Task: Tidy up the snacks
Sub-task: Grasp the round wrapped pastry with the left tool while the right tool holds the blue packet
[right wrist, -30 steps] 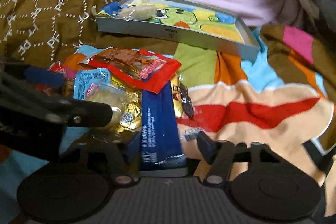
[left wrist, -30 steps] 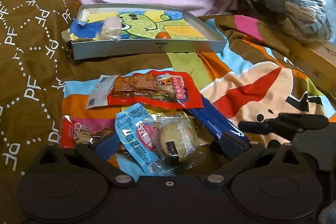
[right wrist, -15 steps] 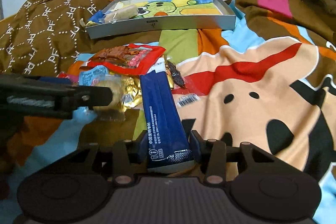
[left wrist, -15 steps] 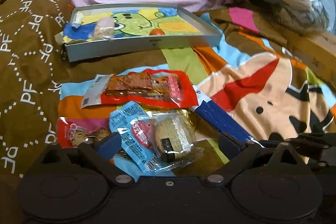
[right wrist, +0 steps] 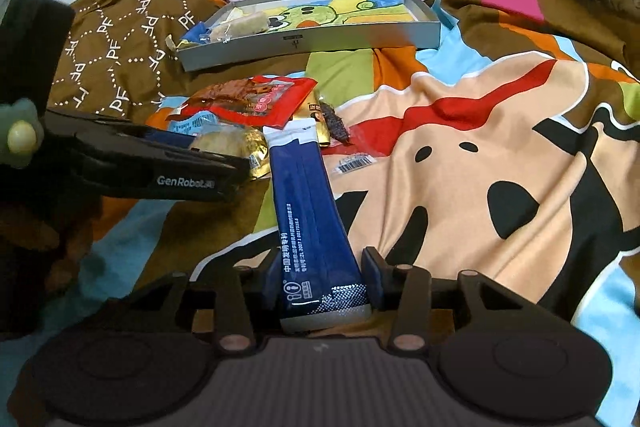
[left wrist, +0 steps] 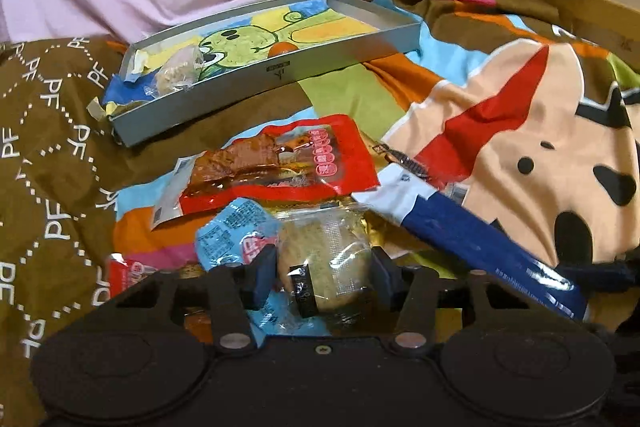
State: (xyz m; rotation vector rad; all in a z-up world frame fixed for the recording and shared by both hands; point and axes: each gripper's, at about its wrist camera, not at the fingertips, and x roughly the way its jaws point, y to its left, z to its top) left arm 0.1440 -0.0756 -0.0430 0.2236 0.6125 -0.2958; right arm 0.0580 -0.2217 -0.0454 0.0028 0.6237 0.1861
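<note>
Tray [left wrist: 256, 87] holds one wrapped snack — the rest lie heaped on the blanket [right wrist: 480, 155], my left tongs [left wrist: 324, 277] closed on the round cookie pack [left wrist: 324, 267], right tongs [right wrist: 322, 285] clamping the blue sachet [right wrist: 310, 211].

Black tool [right wrist: 322, 281] bodies, blue fingertip pads [left wrist: 262, 277], white "GenRobot" lettering.

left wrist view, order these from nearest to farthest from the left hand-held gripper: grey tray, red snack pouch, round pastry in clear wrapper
1. Round pastry in clear wrapper: right between the fingers of the left hand-held gripper.
2. Red snack pouch: just beyond the pastry, mid-frame on the blanket.
3. Grey tray: farthest, at the back near the pink cloth.
</note>
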